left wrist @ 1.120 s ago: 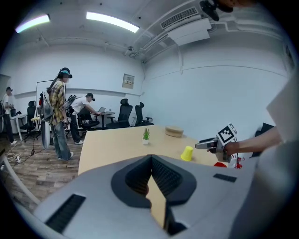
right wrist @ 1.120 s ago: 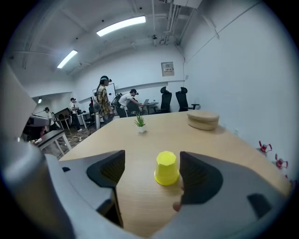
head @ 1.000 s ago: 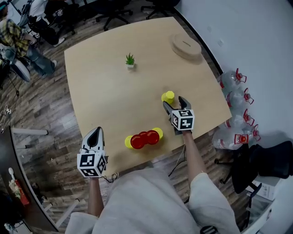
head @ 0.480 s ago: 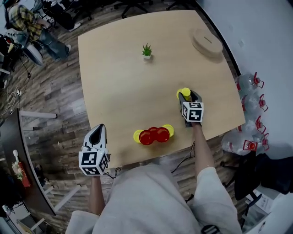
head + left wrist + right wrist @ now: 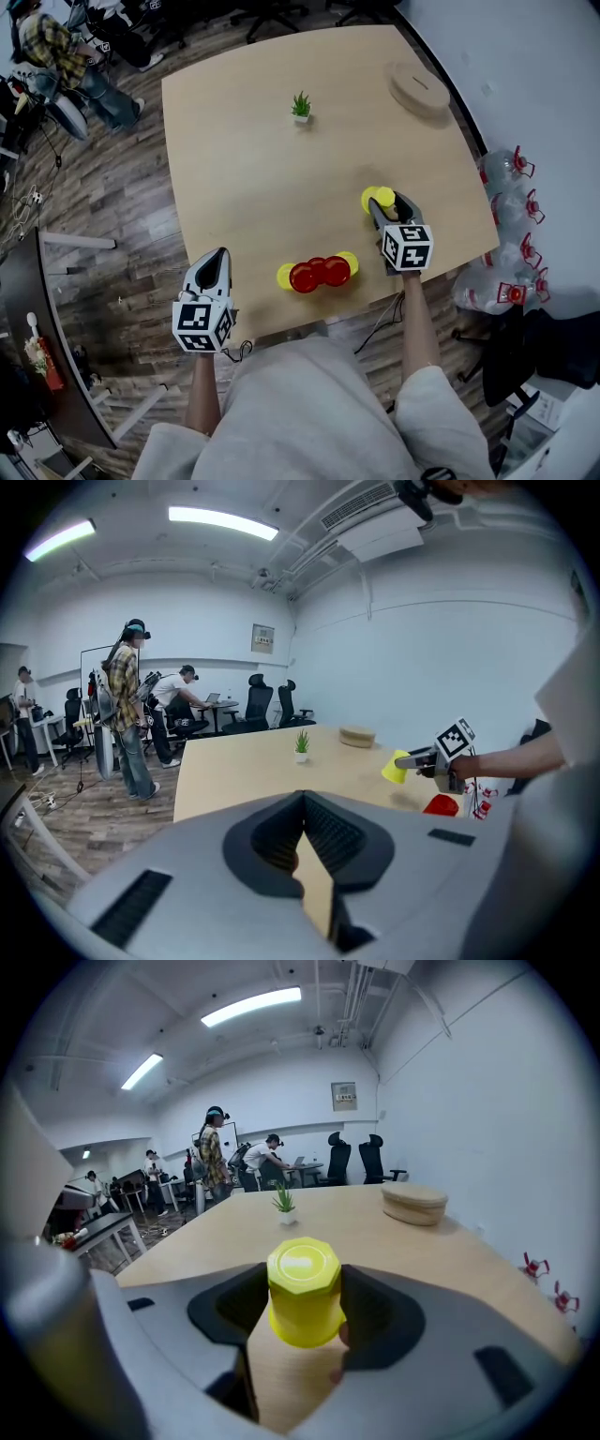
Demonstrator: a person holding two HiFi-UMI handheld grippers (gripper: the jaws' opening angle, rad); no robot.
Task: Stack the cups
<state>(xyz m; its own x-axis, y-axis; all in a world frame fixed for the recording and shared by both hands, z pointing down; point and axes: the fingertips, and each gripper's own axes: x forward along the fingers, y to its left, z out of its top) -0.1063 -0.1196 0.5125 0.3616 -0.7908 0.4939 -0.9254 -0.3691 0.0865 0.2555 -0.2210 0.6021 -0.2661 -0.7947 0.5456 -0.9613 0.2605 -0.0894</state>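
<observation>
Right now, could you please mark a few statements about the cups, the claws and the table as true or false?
1. The right claw grips a yellow cup. True; its jaws have just been closing, with the cup between them.
2. The left claw holds a red cup. False: it is shut and empty.
3. A small plant stands on the table. True.
4. The red cups stand at the far edge beside the plant. False: they sit near the person's edge, flanked by yellow cups.
</observation>
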